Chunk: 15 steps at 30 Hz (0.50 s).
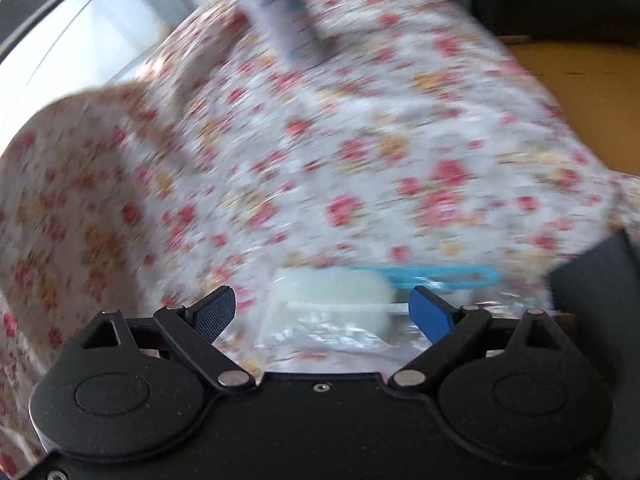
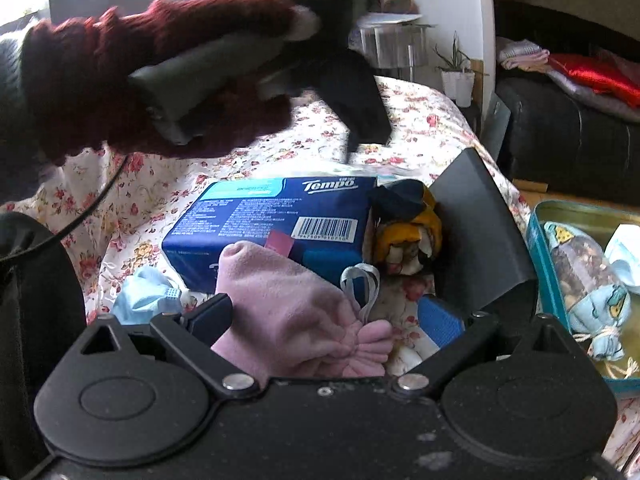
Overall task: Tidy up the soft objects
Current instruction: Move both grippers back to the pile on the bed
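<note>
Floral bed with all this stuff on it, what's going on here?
A person with a handheld gripper in each hand is sorting soft items on a floral bedspread. The left gripper is open, its fingers either side of a white sponge brush with a blue handle in clear wrapping, not gripping it. The right gripper has a pink sock between its fingers. Nearby lie a Tempo tissue pack, a doll and a tin holding a patterned pouch.

Your equipment, as fitted: the left gripper (image 1: 322, 306) has a matte black body with two round housings, silver pivot screws on angled black link arms, and blue ribbed pads (image 1: 430, 312). The right gripper (image 2: 326, 322) has the same black shell, dust-speckled, with silver rivets and blue-faced fingers (image 2: 440, 320). You wear a fuzzy dark-red knitted sleeve (image 2: 92, 80); a thin black cable (image 2: 100, 196) trails beneath.
</note>
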Each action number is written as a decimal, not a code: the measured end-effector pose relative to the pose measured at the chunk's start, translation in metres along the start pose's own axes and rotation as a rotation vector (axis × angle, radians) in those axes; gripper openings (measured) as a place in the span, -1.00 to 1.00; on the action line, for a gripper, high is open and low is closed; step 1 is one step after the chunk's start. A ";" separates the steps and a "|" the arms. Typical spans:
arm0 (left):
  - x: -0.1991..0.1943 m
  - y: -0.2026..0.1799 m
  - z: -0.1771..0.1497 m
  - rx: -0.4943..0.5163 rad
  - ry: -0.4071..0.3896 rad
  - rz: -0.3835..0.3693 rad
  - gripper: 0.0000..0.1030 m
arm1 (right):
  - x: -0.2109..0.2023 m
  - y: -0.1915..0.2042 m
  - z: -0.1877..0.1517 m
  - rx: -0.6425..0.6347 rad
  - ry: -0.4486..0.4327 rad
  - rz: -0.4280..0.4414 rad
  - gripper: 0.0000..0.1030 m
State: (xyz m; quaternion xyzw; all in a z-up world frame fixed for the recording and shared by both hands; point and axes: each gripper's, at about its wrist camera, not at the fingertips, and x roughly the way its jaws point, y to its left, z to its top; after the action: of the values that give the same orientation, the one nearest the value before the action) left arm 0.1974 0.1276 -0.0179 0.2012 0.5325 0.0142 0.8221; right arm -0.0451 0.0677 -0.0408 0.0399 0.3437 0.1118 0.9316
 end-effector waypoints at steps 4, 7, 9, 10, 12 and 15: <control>0.023 0.037 -0.003 -0.074 0.072 0.047 0.77 | 0.002 0.001 -0.001 0.004 0.011 0.000 0.94; 0.036 0.063 -0.009 -0.135 0.111 0.050 0.78 | 0.003 0.001 -0.002 0.006 0.018 -0.001 0.94; 0.041 0.081 -0.013 -0.178 0.131 0.041 0.78 | 0.003 0.001 -0.002 0.007 0.020 -0.003 0.94; 0.043 0.088 -0.015 -0.193 0.138 0.039 0.78 | 0.003 0.001 -0.002 0.009 0.022 -0.003 0.94; 0.046 0.098 -0.018 -0.206 0.150 0.072 0.78 | 0.004 0.000 -0.002 0.014 0.029 -0.004 0.95; 0.053 0.112 -0.025 -0.202 0.168 0.144 0.78 | 0.004 0.000 -0.001 0.018 0.038 -0.005 0.95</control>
State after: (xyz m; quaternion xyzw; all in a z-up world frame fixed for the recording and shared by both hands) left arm 0.2197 0.2507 -0.0343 0.1530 0.5793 0.1433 0.7877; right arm -0.0431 0.0682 -0.0444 0.0451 0.3623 0.1070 0.9248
